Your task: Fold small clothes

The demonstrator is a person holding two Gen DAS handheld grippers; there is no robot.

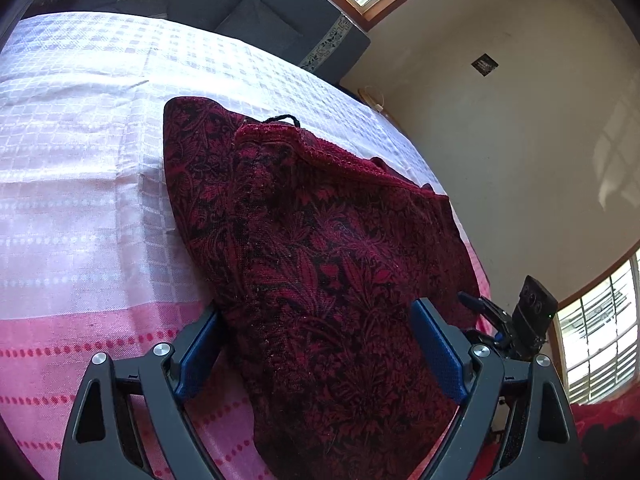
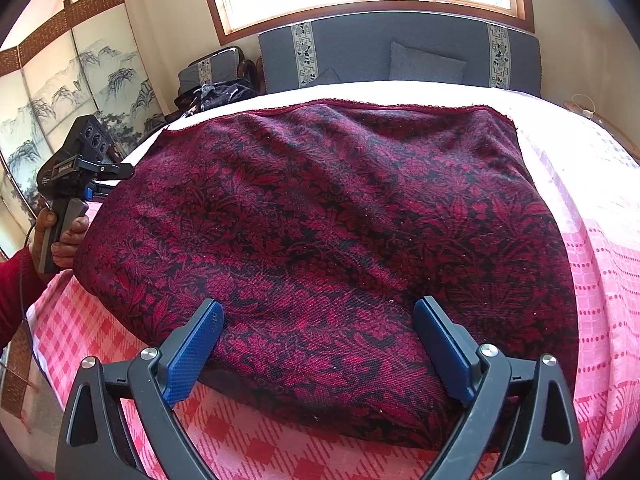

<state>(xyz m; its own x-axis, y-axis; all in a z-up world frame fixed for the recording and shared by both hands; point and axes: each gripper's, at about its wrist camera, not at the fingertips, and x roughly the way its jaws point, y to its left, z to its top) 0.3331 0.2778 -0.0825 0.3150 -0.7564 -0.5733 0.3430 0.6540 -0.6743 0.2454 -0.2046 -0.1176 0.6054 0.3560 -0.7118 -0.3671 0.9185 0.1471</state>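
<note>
Your left hand (image 2: pixel 60 236), red sleeve (image 2: pixel 14 292) behind it, grips the left gripper (image 1: pixel 316 344) at the left edge of the right wrist view; a small label sits on its body there, but the writing is too small to read, and no other brand or lettering can be made out in either view; its jaws stand wide apart, the blue pads (image 1: pixel 198 354) clamped on nothing, with the cloth (image 1: pixel 320 260) lying between them; that cloth, dark red with a black leaf pattern, rests folded on the pink-and-white checked bedcover (image 1: pixel 80 208); in your right wrist view the cloth (image 2: pixel 328 248) runs its long axis left to right across the bedcover (image 2: pixel 600 264), its crocheted hem (image 2: pixel 360 106) along the far edge facing the grey headboard (image 2: pixel 360 52); in the left wrist view the same hem edge slants toward the right edge of the bed; your right gripper (image 2: pixel 320 344) hangs over the near edge of the cloth, jaws likewise spread wide, the pads (image 2: pixel 444 350) gripping nothing; it also shows at the right edge of the left wrist view.
</note>
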